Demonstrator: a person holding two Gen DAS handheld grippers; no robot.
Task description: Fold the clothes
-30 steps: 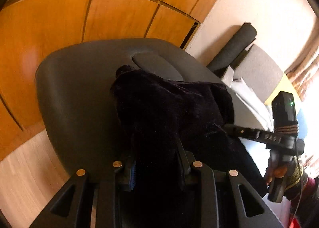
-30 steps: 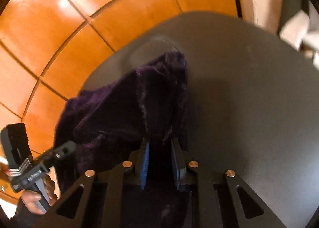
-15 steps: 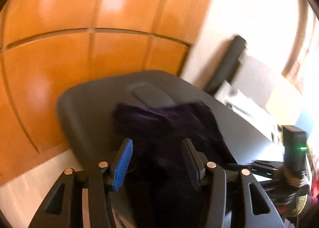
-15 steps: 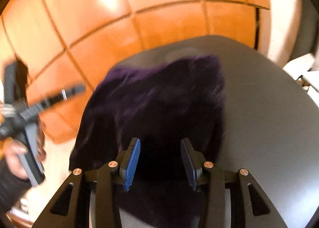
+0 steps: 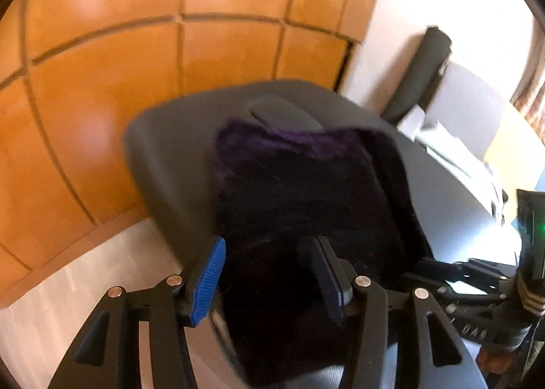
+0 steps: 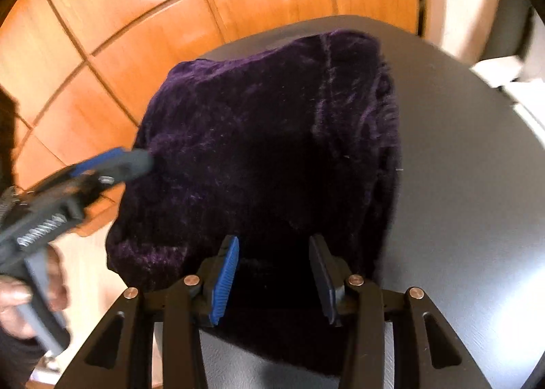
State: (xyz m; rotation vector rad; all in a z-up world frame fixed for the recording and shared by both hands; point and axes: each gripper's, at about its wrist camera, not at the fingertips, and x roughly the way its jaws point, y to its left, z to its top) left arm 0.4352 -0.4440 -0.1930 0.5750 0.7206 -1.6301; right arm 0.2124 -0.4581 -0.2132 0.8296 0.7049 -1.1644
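Left wrist view: the left gripper point(image 5: 269, 273) has its jaws spread with nothing pinched; the purple velvet garment point(image 5: 299, 191) lies beneath and beyond them, apart from both pads. The garment rests folded on the dark grey table point(image 5: 170, 150), its far edge toward 12 o'clock just short of a raised oval panel point(image 5: 282, 110). The right gripper point(image 5: 453, 273) enters at 4 o'clock, its tips at the garment's near right edge. Judgement: a fold is just laid and let go. The next move calls for a fresh pinch on an edge or corner for a second fold, or for smoothing the top layer. The gripper points steeply down over the near edge of the table.

Right wrist view: the right gripper point(image 6: 276, 273) is likewise spread and empty, the garment point(image 6: 272, 137) filling the frame ahead at 12 o'clock and hanging slightly over the table point(image 6: 470, 184) edge at 8 o'clock. The left gripper point(image 6: 136, 161) reaches in from 9 o'clock, held by a hand point(image 6: 30, 293), its tip against the garment's left edge; whether it touches cannot be told. Wooden wall panels point(image 6: 136, 31) stand behind. This gripper also tilts well downward.
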